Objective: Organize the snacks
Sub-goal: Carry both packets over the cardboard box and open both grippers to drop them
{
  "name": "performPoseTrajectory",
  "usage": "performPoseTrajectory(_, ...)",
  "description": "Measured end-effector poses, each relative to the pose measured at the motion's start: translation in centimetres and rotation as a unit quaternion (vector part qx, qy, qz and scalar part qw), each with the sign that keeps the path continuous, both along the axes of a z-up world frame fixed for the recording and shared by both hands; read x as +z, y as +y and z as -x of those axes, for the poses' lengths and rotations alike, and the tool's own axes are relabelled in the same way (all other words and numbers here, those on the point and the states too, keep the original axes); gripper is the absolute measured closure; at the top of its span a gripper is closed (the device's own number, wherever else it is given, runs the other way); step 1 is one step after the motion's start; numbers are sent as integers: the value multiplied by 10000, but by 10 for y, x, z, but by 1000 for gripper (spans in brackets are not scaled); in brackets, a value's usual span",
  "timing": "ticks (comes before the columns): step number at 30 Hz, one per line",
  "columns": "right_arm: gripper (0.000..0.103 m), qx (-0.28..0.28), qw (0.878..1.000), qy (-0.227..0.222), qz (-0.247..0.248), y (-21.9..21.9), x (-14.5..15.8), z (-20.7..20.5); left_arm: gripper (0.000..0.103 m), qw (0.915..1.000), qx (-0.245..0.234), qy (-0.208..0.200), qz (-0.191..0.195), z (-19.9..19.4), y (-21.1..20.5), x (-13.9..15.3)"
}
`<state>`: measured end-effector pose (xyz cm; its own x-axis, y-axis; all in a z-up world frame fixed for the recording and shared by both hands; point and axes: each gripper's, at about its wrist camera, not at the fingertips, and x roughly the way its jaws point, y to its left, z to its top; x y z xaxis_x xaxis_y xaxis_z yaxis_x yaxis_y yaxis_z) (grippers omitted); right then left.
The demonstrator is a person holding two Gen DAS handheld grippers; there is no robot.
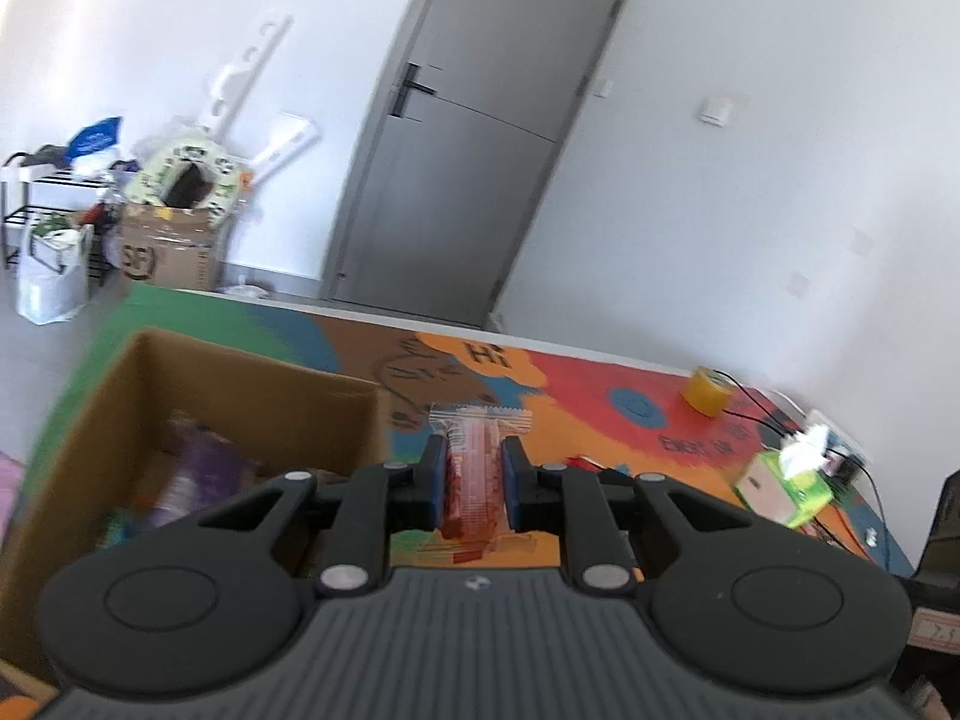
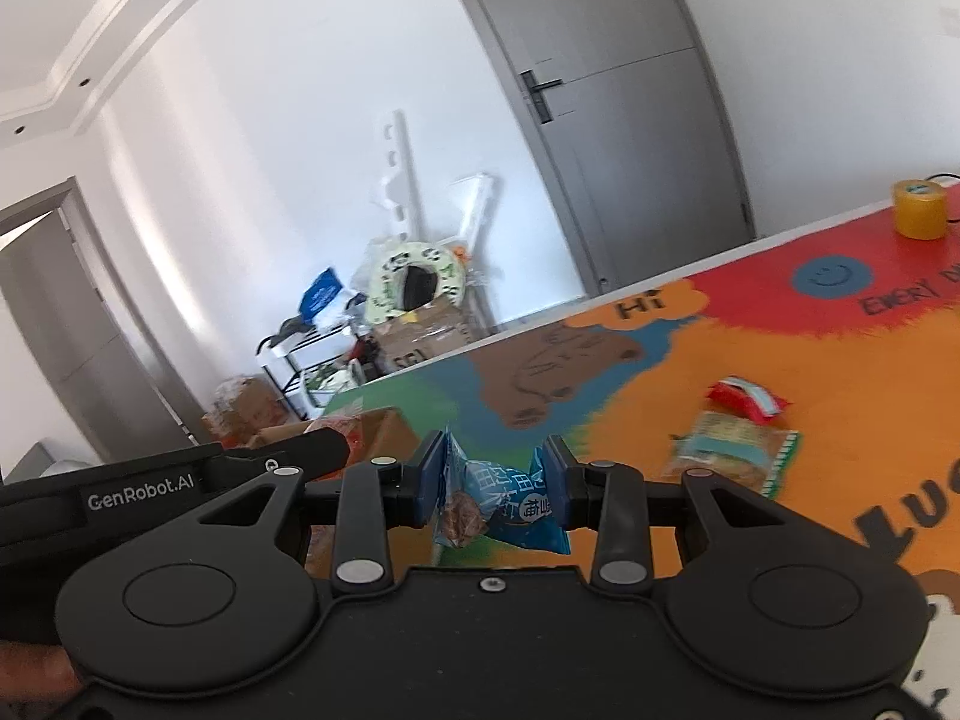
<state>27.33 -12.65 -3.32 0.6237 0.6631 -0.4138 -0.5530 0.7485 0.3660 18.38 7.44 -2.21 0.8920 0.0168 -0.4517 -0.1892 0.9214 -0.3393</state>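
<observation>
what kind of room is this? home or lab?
Probably a lived-in home room: grey panelled door, cluttered black shoe rack by the wall, and a colourful cartoon-print table cover with snacks.

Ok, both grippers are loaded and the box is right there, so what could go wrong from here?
The left gripper pinches the red packet along a narrow strip; its loose top could catch the cardboard box rim.
The right gripper crumples the blue packet, which hangs below the fingers and might slip.
In the right wrist view the left gripper's body sits close beside the right one, so the two could bump over the box.
</observation>
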Motion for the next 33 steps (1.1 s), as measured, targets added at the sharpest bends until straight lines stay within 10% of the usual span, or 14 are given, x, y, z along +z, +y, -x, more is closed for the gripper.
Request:
performPoseTrajectory(28, 61, 1375, 9904, 85, 82, 73, 19, 38, 80, 9920, 1235, 179, 198, 66, 74, 7)
performPoseTrajectory(33, 45, 1307, 9914, -19, 101, 71, 28, 41, 55, 9863, 1615, 182, 280, 81, 79, 6)
